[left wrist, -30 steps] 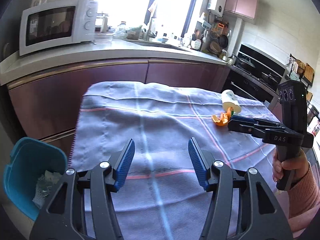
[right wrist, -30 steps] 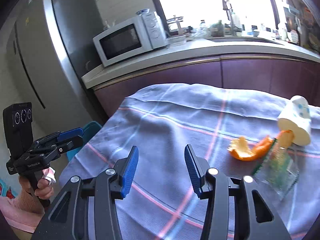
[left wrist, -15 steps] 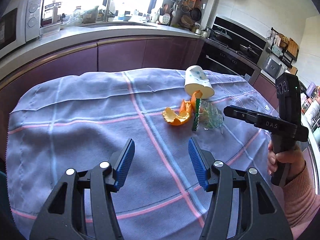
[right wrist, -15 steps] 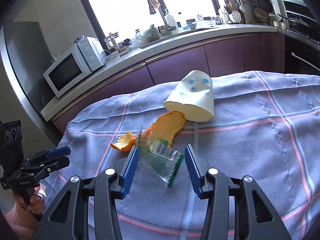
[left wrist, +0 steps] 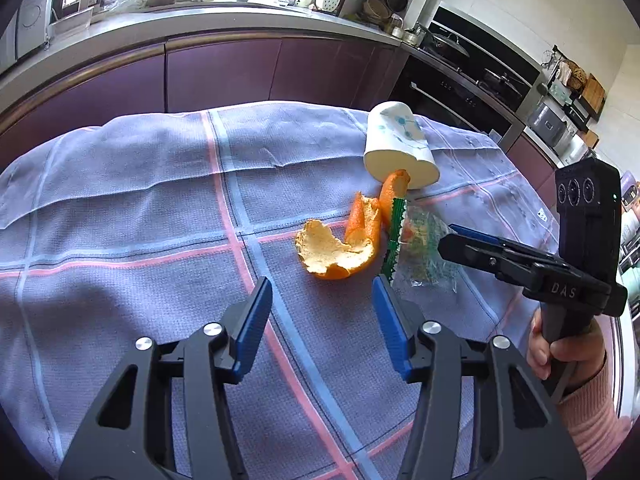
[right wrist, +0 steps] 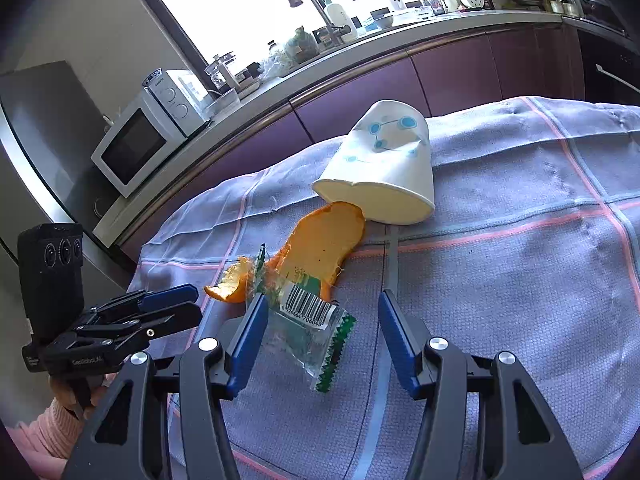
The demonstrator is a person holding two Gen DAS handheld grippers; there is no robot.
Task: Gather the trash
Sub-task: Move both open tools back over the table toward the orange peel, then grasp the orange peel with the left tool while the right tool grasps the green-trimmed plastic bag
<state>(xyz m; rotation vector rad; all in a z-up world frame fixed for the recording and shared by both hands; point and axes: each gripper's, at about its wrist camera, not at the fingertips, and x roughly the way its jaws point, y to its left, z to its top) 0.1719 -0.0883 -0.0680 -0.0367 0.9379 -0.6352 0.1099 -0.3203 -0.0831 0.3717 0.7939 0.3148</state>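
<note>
Littering the cloth [left wrist: 120, 208]: one cup [left wrist: 396, 148], two peels [left wrist: 340, 248], one wrapper [right wrist: 308, 332]

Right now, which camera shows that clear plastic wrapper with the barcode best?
The right wrist view: the wrapper lies close, barcode readable. The left wrist view shows it farther off, partly behind the right gripper.

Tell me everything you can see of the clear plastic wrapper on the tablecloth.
The clear plastic wrapper is an emptied, crumpled snack packet: see-through film with green serrated sealed ends, a green print and a white barcode label facing up. It lies flat on the checked tablecloth, its far end against the orange peel, below the tipped paper cup. It sits between the fingers of the right gripper, whose jaws are opening; the pads do not press on it.
</note>
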